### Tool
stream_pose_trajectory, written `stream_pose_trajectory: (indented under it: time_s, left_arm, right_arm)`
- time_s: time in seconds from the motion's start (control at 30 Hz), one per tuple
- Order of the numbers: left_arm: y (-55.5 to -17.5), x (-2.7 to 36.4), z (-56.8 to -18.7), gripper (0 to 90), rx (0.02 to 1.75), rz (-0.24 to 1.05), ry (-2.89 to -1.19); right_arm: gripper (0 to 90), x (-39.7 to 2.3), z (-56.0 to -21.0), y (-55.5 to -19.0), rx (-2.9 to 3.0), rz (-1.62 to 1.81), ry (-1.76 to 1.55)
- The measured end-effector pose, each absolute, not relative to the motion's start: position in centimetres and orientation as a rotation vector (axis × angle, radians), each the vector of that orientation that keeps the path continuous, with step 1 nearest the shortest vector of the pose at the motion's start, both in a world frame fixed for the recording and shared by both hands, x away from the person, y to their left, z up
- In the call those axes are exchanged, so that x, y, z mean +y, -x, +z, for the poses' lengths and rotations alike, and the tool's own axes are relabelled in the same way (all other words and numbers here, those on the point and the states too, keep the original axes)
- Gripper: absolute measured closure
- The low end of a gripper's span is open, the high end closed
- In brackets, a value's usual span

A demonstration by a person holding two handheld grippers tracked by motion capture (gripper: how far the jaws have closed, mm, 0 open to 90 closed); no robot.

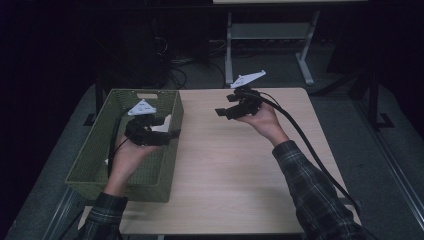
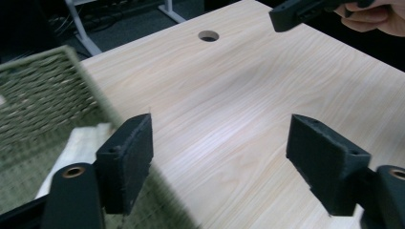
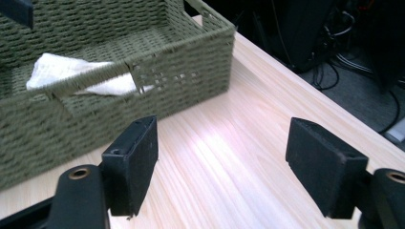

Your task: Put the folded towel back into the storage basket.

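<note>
A green woven basket [image 1: 90, 150] stands on the left part of a light wooden table [image 1: 235, 170]. A white cloth [image 1: 163, 125] lies inside it, also seen as the cloth [image 3: 62, 69] behind the basket's near wall [image 3: 181, 71]. My left gripper [image 1: 168, 131] hovers over the basket's right wall, open with nothing between its jaws, which frame the table's bare wood [image 2: 229, 95]. My right gripper [image 1: 222, 112] hangs above the table's far middle, jaws pointing left toward the basket. It is open and holds nothing.
A round cable hole [image 2: 208, 36] sits near the table's far edge. Thick black cables trail from the right gripper over the table's right side [image 1: 310, 150]. Beyond the table are a grey desk frame [image 1: 270, 35] and floor cables.
</note>
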State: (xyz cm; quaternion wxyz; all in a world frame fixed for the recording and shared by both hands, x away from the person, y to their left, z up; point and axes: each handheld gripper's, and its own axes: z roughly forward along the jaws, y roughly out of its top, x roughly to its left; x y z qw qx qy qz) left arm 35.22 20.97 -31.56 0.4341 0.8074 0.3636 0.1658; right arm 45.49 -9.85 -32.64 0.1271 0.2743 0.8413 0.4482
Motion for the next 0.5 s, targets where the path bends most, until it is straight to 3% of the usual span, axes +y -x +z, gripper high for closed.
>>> stream_pose_trajectory:
  time_s: [0.5]
  left_arm:
    - [-34.2,14.2,-33.9,18.9,0.779,0.369,-2.055]
  right_arm:
    - [24.4,-17.2,-35.6,-40.9,2.378,1.322,-0.871]
